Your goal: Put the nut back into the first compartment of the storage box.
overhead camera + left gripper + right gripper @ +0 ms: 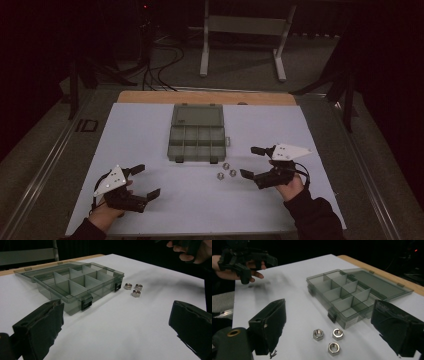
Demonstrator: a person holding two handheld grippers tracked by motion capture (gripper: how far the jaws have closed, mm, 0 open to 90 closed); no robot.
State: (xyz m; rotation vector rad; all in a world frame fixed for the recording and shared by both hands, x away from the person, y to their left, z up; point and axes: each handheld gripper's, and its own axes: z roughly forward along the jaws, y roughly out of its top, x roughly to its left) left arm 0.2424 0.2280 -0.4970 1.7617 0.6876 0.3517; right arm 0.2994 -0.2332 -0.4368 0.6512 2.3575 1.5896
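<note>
The right gripper, jaws spread wide and empty, faces three small silver hexagonal metal nuts lying flat, holes upward, just beside the front edge of the open smoky-grey plastic compartment box; bare white tabletop surrounds them.

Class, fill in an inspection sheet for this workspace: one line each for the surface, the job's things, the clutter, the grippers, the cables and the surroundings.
Surface: white sheet over a wooden table; flat, unmarked.
Job's things: three metal nuts lying loose just in front of the organiser box, near its right corner; box lid open, compartments look empty.
Clutter: nothing seen.
Grippers: left gripper open, holding nothing, at the near left; right gripper open, holding nothing, jaws pointing at the nuts.
Cables: black cables on the floor beyond the table.
Surroundings: dark room; a grey metal stand behind.
</note>
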